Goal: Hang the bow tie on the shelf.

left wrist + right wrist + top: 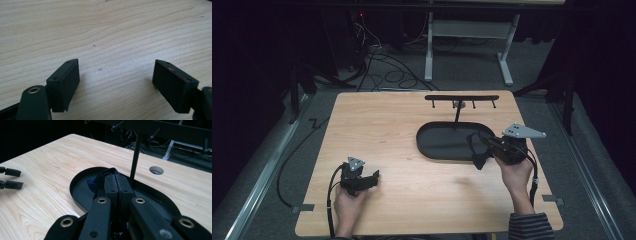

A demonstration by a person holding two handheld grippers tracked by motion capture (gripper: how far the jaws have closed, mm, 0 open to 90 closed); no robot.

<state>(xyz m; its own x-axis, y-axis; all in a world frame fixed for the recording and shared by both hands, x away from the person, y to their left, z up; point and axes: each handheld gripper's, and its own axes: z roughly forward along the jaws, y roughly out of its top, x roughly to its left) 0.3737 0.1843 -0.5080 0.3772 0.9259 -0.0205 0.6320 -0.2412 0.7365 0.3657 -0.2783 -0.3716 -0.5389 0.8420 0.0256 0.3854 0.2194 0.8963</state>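
A black oval tray (439, 142) lies right of the table's middle. A thin post (457, 116) rises from its far side to a black bar with pegs (462, 98). My right gripper (478, 150) hovers over the tray's right end, shut on a small dark blue piece of fabric (98, 180) that bunches out past the jaw tips above the tray (77, 195). The post (135, 157) stands just beyond the jaws. My left gripper (373, 178) rests low at the front left of the table, and its jaws (116, 82) stand open with bare wood between them.
The wooden table (382, 125) has a round cable hole (156, 170) behind the tray. The left gripper (10, 178) shows far off in the right gripper view. Cables and a white desk frame (429, 45) lie on the floor beyond the table.
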